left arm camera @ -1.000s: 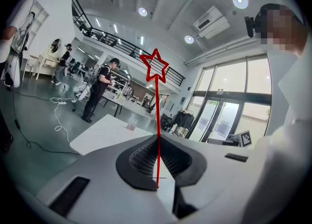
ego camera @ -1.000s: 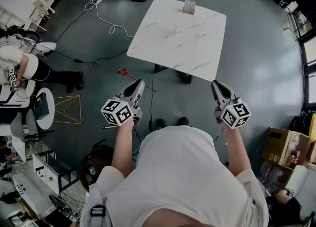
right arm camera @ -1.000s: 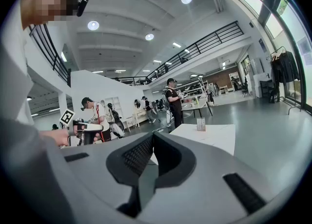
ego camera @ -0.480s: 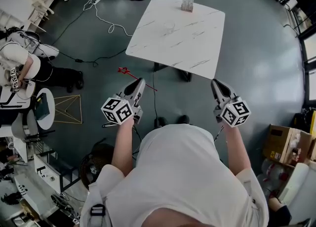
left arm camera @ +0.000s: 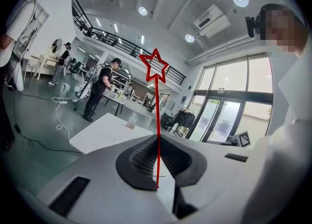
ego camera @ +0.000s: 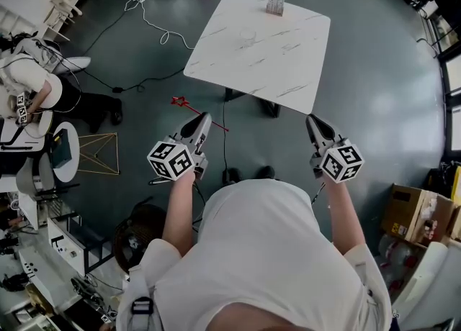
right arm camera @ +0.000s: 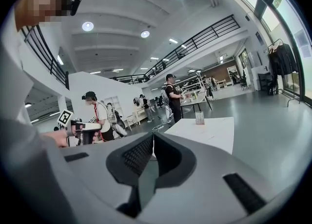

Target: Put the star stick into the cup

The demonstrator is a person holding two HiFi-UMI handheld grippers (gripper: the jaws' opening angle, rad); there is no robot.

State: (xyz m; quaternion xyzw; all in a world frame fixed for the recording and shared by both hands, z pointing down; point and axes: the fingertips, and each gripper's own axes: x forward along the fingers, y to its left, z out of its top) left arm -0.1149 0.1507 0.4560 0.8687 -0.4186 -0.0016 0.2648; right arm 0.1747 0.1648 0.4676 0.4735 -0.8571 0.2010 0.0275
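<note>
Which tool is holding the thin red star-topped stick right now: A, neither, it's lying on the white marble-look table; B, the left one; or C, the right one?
B: the thin red star-topped stick stands clamped in the closed jaws of the left tool; the right tool holds nothing.

A white table [ego camera: 288, 70] with grey veins stands on a dark, glossy floor [ego camera: 374, 106], and a small clear box [ego camera: 274, 6] sits at its far edge. A white cable [ego camera: 155, 34] snakes across the floor beyond the table's left corner, near a black cable [ego camera: 137, 88]. Further left, a seated person [ego camera: 43, 92] is beside a small round table [ego camera: 72, 168] bearing a teal book [ego camera: 60, 151], with a yellow wire frame [ego camera: 97, 153] just beside it. Cardboard boxes [ego camera: 407, 211] are stacked at the right. Across the hall a person [left arm camera: 100, 89] stands at a bench below a railed balcony [left arm camera: 122, 43], and tall windows [left arm camera: 229, 106] fill the far wall.
</note>
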